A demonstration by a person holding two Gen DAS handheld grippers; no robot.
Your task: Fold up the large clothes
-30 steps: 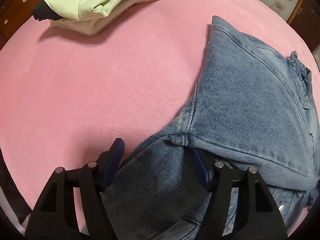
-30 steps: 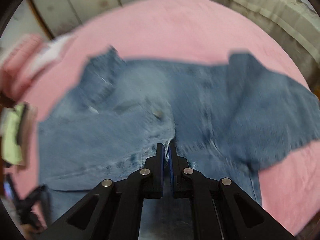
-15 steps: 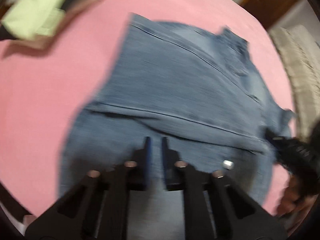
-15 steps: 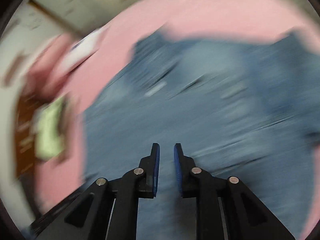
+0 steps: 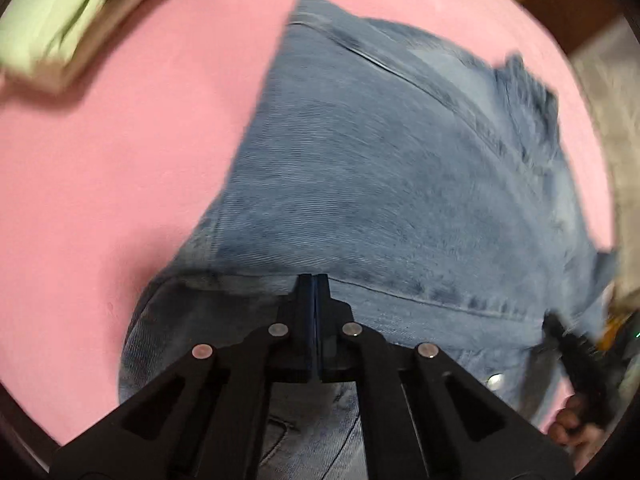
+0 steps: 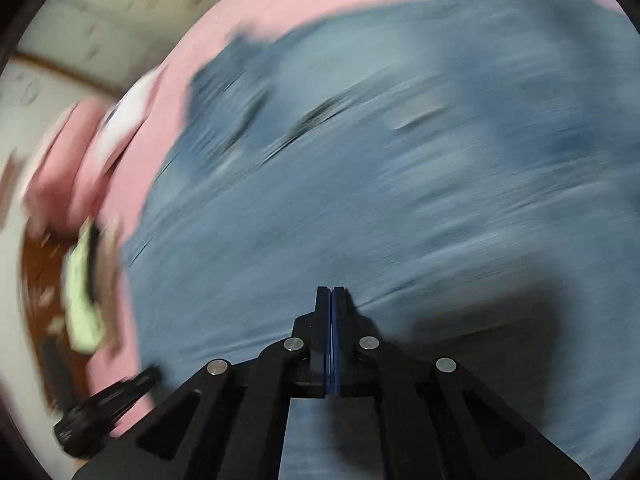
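Folded blue jeans (image 5: 400,184) on pink bedspread (image 5: 120,152), left gripper (image 5: 315,280) pressed together at the fold edge, right gripper (image 6: 331,292) together over blurred denim, clamp on cloth undeterminable.

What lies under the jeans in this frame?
The pink bed cover shows all around the jeans, which lie on it. A folded denim layer overlaps another; anything beneath the denim is covered.
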